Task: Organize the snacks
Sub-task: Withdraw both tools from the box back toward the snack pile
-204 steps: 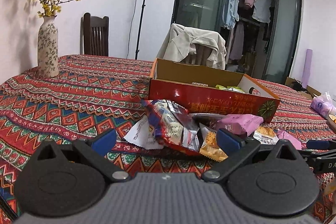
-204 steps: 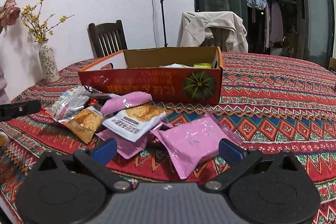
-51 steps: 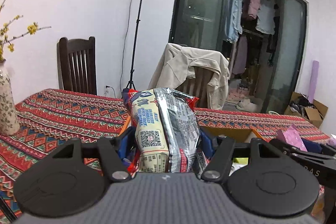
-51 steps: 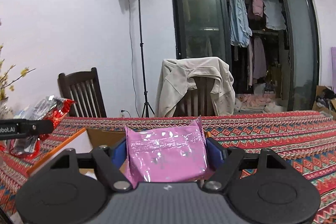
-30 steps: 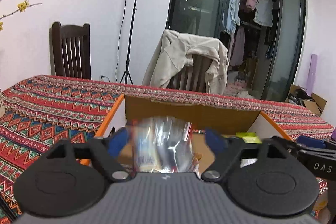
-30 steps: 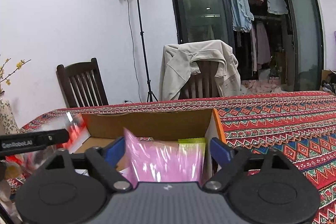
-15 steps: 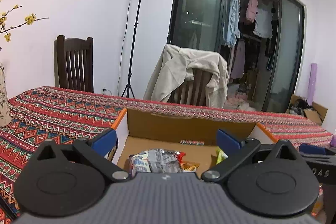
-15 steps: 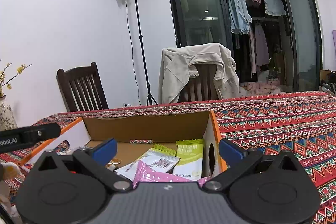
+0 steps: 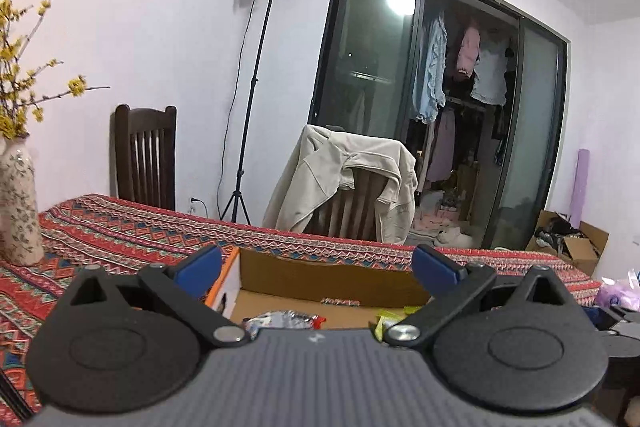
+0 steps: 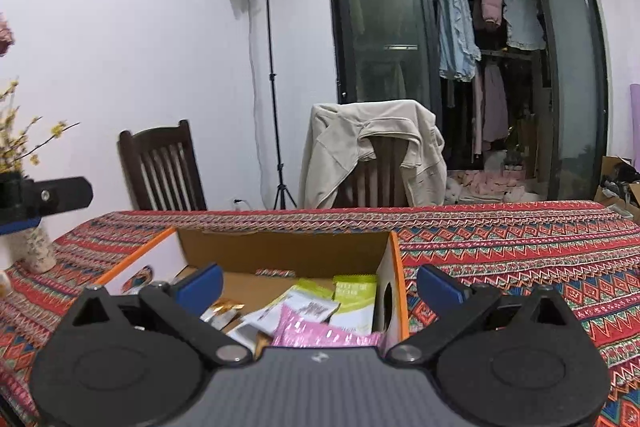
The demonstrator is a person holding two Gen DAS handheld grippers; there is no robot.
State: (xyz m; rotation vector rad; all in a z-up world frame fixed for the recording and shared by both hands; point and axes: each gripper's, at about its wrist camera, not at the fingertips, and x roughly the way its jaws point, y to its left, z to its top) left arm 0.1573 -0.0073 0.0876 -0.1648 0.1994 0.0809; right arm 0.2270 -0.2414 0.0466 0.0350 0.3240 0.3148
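Left tongs (image 9: pixel 316 265) spread wide, nothing between the blue pads, right tongs (image 10: pixel 319 280) likewise wide and empty, both angled slightly downward.

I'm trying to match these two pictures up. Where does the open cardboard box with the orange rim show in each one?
Left wrist view: the open cardboard box with the orange rim sits low at centre, between the spread blue fingertips.
Right wrist view: the box is low, slightly left of centre, with packets visible inside.
Shared landmark: the wooden chair draped with a beige jacket behind the table.
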